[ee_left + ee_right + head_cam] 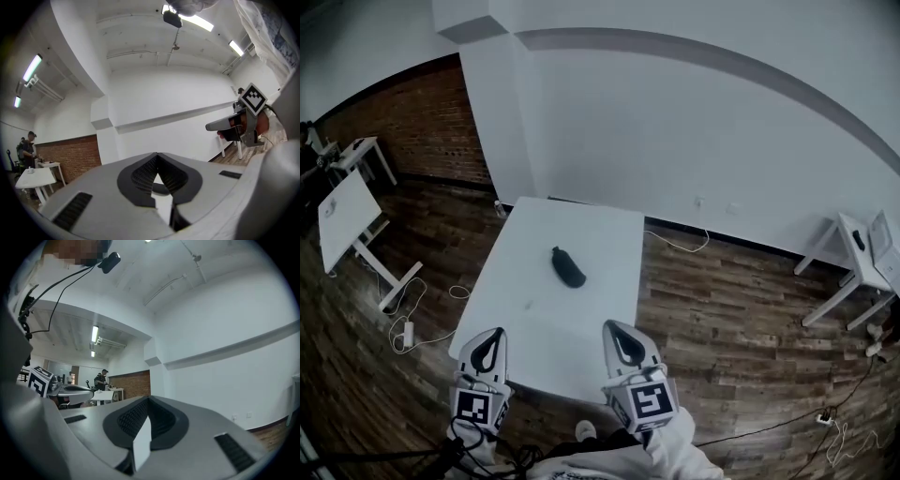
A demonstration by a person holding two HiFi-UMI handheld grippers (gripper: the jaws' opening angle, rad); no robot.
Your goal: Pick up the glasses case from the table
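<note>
In the head view a dark oblong glasses case (567, 267) lies near the middle of a white table (600, 234). Both grippers hover at the table's near edge, short of the case and pointing level toward it. My left gripper (498, 332) is at the near left corner, its jaws shut and empty (157, 154). My right gripper (610, 325) is at the near right, its jaws together with nothing between them (148, 398). The case is hidden in both gripper views; each shows only the other gripper off to the side, the right one (234, 124) and the left one (70, 390).
A white wall stands behind the table. A second white desk (347, 211) stands at the left with cables (408, 323) on the wooden floor, and another desk (853, 258) at the right. A person (27, 150) stands far off by the brick wall.
</note>
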